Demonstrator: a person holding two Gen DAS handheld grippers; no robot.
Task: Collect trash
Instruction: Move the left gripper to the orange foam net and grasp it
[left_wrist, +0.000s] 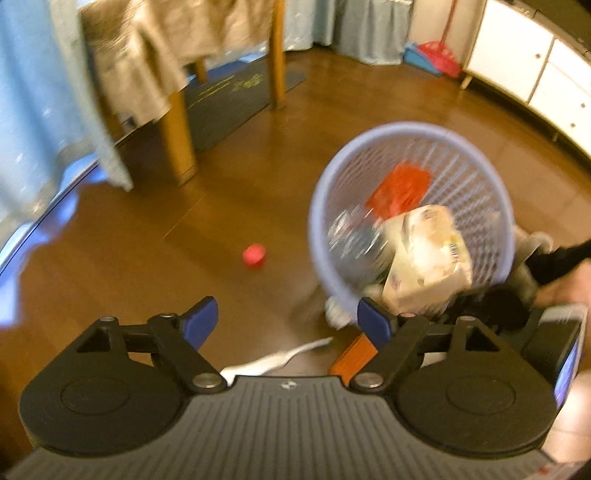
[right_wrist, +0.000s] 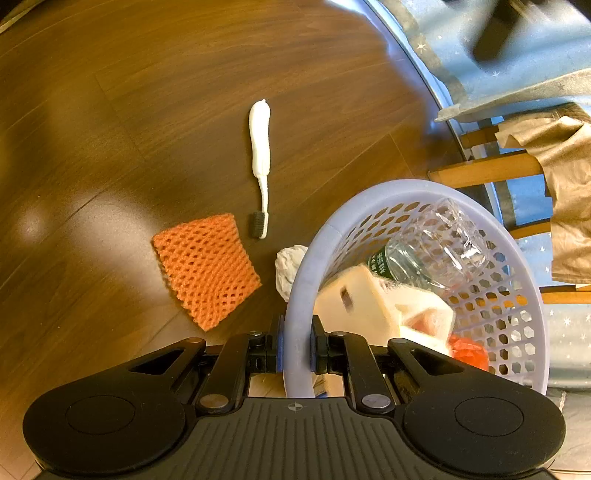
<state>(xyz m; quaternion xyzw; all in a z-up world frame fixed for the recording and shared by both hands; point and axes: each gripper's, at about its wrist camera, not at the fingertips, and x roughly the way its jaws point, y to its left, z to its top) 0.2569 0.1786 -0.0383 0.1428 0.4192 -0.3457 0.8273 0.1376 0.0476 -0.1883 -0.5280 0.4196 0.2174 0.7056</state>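
Note:
My right gripper (right_wrist: 297, 343) is shut on the near rim of a lilac mesh basket (right_wrist: 369, 192), which is tilted. The basket (left_wrist: 321, 206) holds a cream carton (left_wrist: 428, 254), a red wrapper (left_wrist: 400, 192) and a clear plastic bottle (right_wrist: 432, 247). My left gripper (left_wrist: 288, 314) is open with nothing between its fingers, just left of the basket. On the floor lie a red bottle cap (left_wrist: 254, 254), a white toothbrush (right_wrist: 260, 147), an orange foam net (right_wrist: 207, 266) and a crumpled white paper ball (right_wrist: 288, 269) against the basket's side.
A wooden table (left_wrist: 177, 136) draped with beige cloth stands at the back left, over a dark mat (left_wrist: 229, 99). White cabinets (left_wrist: 524, 59) line the right wall, with a red dustpan (left_wrist: 439, 55) beside them. Blue fabric (left_wrist: 33, 110) hangs at the far left.

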